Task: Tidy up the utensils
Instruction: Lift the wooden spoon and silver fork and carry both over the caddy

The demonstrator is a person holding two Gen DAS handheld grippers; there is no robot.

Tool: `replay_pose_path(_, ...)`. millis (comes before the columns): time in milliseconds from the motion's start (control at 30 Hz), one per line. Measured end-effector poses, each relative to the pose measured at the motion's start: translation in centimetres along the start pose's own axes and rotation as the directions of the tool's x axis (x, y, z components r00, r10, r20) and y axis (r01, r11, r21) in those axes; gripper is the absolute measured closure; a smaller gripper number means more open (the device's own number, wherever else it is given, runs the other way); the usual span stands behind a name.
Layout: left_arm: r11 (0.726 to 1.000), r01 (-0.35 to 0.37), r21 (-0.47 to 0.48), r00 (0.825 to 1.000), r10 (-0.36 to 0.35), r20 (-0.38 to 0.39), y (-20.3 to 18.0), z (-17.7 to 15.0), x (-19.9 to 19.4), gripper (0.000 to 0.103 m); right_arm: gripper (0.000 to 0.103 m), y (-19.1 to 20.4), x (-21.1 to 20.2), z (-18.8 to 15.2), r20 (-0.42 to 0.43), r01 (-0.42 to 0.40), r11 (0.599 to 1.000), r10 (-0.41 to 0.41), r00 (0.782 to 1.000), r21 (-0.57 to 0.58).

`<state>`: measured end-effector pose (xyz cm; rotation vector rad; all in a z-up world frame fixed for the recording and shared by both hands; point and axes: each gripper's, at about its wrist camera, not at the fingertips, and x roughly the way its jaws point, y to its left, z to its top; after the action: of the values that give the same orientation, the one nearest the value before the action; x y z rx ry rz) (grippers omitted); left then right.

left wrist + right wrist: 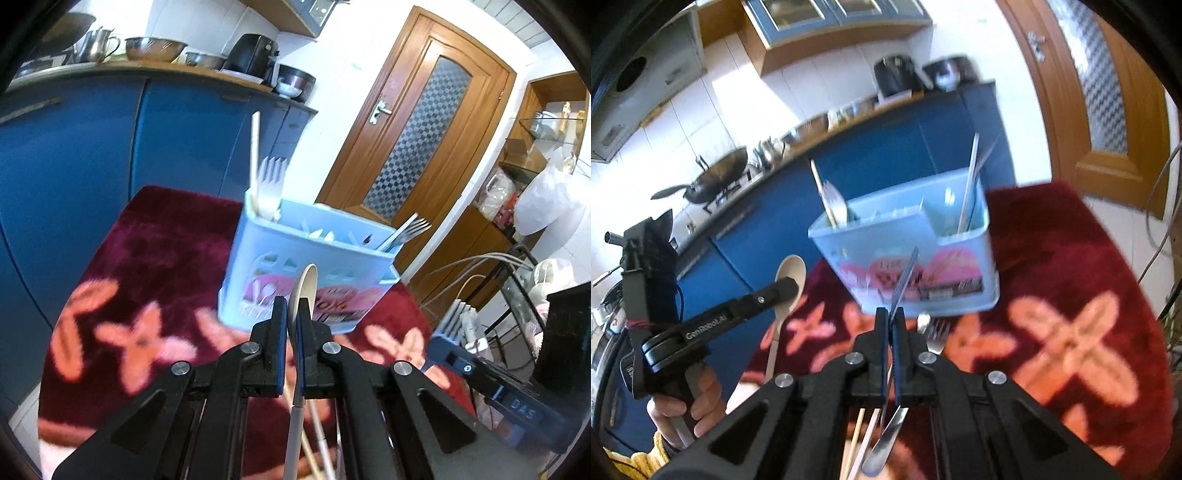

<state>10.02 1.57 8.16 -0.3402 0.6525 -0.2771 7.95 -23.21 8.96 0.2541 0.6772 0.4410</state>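
Observation:
My left gripper (291, 306) is shut on a beige spoon (304, 286), bowl end up, held above the red cloth in front of the pale blue utensil caddy (280, 273). It also shows in the right wrist view (786, 286) with the spoon (792, 275). My right gripper (891, 314) is shut on a metal knife (905, 277), blade pointing up toward the caddy (908, 254). The caddy holds white forks (271, 184) and a chopstick at one end, and metal forks (408, 227) at the other. A metal fork (936, 334) lies on the cloth by my right gripper.
The caddy stands on a dark red floral cloth (147, 266) over a small table. Blue cabinets (74, 147) with bowls and pots on the counter stand behind. A wooden door (424, 122) is to the right. Loose chopsticks (855, 439) lie below my right gripper.

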Motion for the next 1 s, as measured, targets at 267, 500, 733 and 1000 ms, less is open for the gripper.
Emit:
replay_pose_path(267,0.998,0.047,0.044,0.997,-0.05,0.052,-2.8,3.5,0.7,0.101,0.1,0.2,-2.2,2.8,0.118,0.039,0.999,-0.034,0.992,-0.037)
replay_pose_path(500,0.996,0.07,0.063,0.993,-0.076,0.092,-3.8,6.7,2.0,0.101,0.1,-0.2,-2.4,4.9,0.166,0.059,0.997,-0.049,0.985,-0.054)
replay_pose_path(733,0.996,0.061,0.058,0.98,-0.071,0.185,-4.1,9.6,2.9,0.101,0.1,-0.6,-1.9,7.3,0.205,0.068,0.996,-0.054,0.977,-0.061)
replay_pose_path(1000,0.999,-0.023,0.036,0.922,0.007,0.387,-2.9,12.9,3.2,0.101,0.1,-1.0,-1.2,9.6,0.239,0.102,0.992,-0.081,0.968,-0.078)
